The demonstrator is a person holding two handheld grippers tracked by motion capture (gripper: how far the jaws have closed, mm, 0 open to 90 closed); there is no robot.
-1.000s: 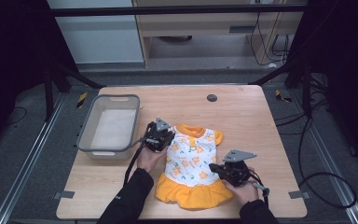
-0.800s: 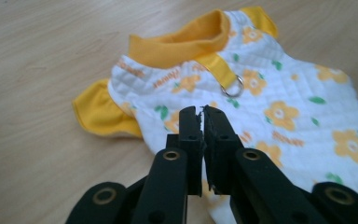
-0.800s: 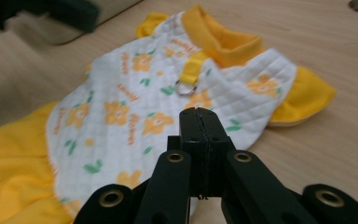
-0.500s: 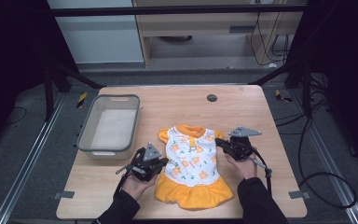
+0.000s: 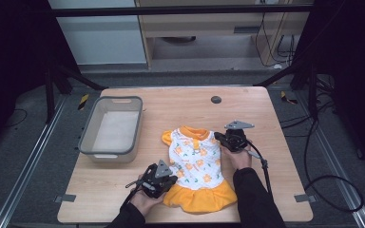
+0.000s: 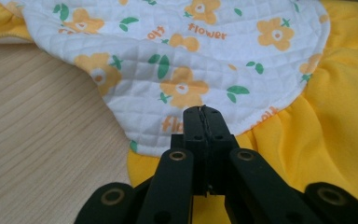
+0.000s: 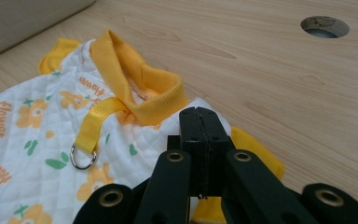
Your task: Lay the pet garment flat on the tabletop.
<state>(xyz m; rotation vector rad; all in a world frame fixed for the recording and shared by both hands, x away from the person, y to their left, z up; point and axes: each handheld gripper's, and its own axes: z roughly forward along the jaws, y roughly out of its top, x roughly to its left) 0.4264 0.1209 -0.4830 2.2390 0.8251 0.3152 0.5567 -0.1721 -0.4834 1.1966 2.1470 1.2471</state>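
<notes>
Flat on table [image 5: 266, 102]: white floral dress [image 5: 195, 159], yellow collar, skirt; left hand-held gripper [image 5: 164, 178] and right hand-held gripper [image 5: 221, 138] clamp it.

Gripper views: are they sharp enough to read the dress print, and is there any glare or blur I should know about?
Left gripper view: the dress is crisp, "flower" lettering readable, no glare; the left gripper is in focus. Right gripper view: the collar and metal ring are sharp, the table hole slightly soft. High view: even light on the table, dark surroundings, mildly soft overall.
</notes>
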